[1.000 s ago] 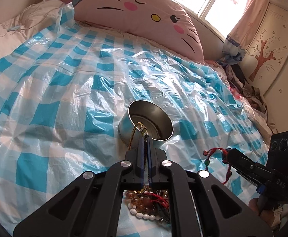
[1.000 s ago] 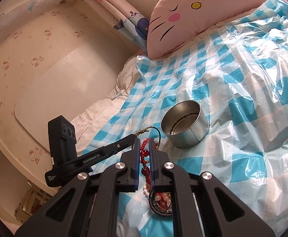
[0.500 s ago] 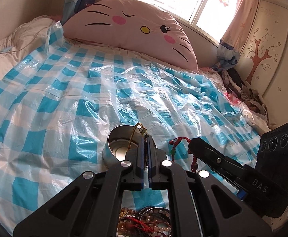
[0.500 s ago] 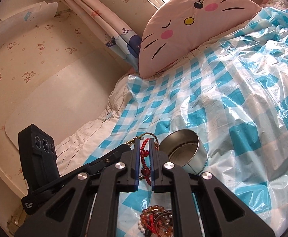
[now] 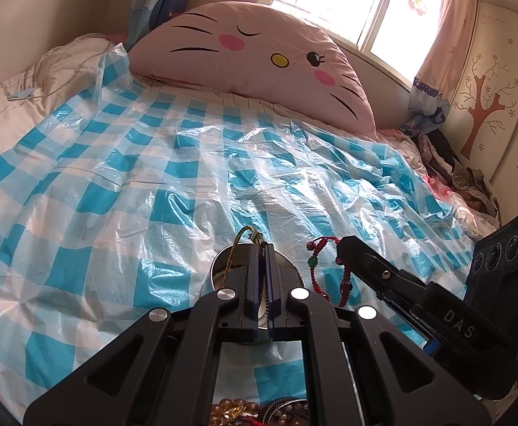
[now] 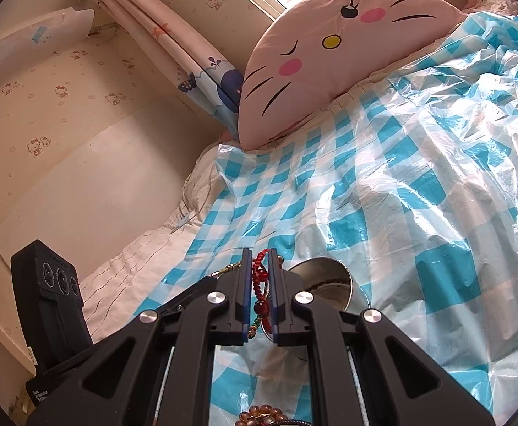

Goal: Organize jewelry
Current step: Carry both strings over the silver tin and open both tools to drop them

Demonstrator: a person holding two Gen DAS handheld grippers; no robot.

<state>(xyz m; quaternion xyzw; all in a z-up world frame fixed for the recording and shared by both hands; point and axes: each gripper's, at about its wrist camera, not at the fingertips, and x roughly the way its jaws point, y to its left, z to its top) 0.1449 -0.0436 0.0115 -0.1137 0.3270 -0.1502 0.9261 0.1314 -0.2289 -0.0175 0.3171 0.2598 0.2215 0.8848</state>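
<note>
left gripper [image 5: 263,248] pinches a gold cord [image 5: 236,245] looping up-left; right gripper [image 6: 259,254] pinches a red bracelet [image 6: 259,277] hanging down. metal tin [image 5: 219,273] half hidden behind them.

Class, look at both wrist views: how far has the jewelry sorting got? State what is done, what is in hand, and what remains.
Done: nothing visibly lies in the metal tin; its inside is mostly hidden. In hand: the left claw is shut on a gold-coloured cord, the right claw on a red beaded bracelet, both raised near the tin. Left: release both pieces, then sort the bead pile on the checked plastic sheet.
</note>
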